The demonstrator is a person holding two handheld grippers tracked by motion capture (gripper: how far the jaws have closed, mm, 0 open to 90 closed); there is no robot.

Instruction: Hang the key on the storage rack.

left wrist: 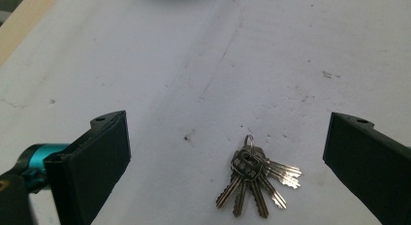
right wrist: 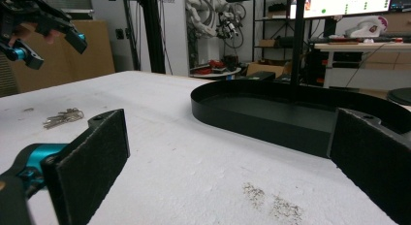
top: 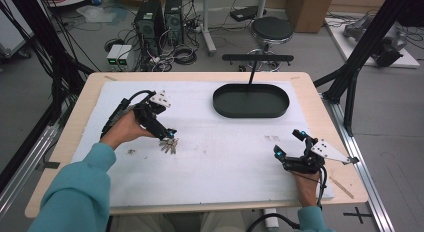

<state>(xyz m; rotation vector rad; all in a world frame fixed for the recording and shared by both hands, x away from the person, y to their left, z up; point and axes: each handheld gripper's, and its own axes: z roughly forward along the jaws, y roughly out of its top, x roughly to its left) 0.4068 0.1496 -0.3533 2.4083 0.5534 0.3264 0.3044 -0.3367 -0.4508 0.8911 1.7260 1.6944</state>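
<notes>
In the high view, we are holding the left gripper (top: 170, 135) just above a bunch of keys (top: 169, 146) lying on the white surface (top: 210, 162), left of centre. A black oval tray (top: 250, 100) is sitting at the far side, well apart from the keys. Our right gripper (top: 289, 143) is waiting near the right edge with its jaws spread and nothing between them.

In the left gripper view, we are looking down between two widely spread jaws, and the keys (left wrist: 254, 175) are lying fanned out between them, nearer the right jaw, with the ring pointing away from us. To grasp well, we judge that we should centre the jaws over the ring and the key heads, come down until the pads reach the surface, and close there, since thin flat blades are likely to slip out.

In the right gripper view, we are facing the tray (right wrist: 291, 113) past our open jaws, with the keys (right wrist: 63, 118) far off at the left and the left gripper (right wrist: 46, 38) hanging above them. We are finding no readable writing or brand on the keys or tray.
</notes>
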